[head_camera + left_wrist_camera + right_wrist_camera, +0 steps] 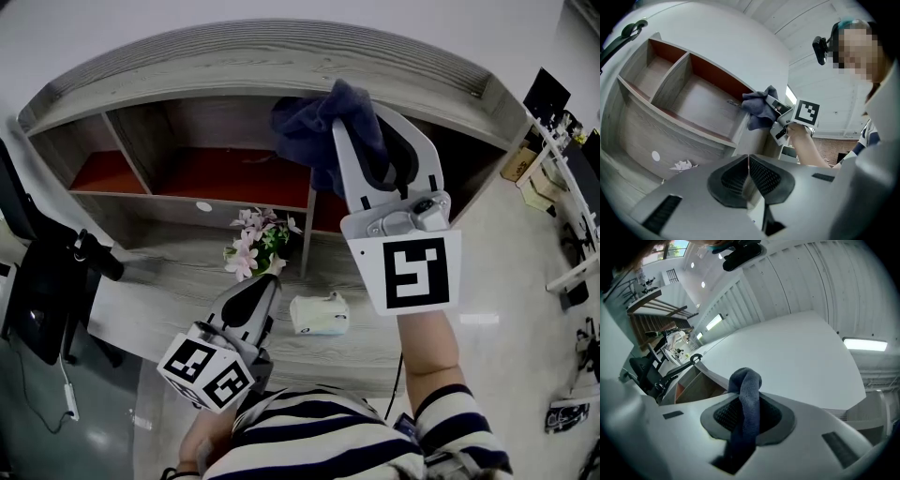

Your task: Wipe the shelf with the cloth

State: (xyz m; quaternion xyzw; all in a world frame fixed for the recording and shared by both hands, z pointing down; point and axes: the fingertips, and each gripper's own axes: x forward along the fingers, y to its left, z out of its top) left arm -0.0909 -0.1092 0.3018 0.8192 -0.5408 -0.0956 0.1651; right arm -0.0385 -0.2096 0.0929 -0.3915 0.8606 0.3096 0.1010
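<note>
— What fills the frame?
— A grey wood-grain shelf (234, 66) with a curved top and red-brown boards inside its upper row of compartments, seen from above a person in a striped top (328, 441)

— And the cloth?
— The dark blue cloth (305, 131) is raised in front of that upper row, by the upright divider between the middle and right compartments. Whether it touches the wood cannot be told. The right gripper (364, 122) holds it: in the right gripper view, its jaws are clamped on a bunched fold of cloth (745, 399) that rises between them and curls over

— The other tool?
— The left gripper (267, 286) sits low, near the person's body, over the shelf's broad lower ledge. Its own view shows the jaws pressed together with nothing between them

— Anything smaller?
— A spray of pale pink flowers (255, 246) stands on the ledge just beyond the left gripper's tip, with a small white packet (319, 314) lying beside it to the right
</note>
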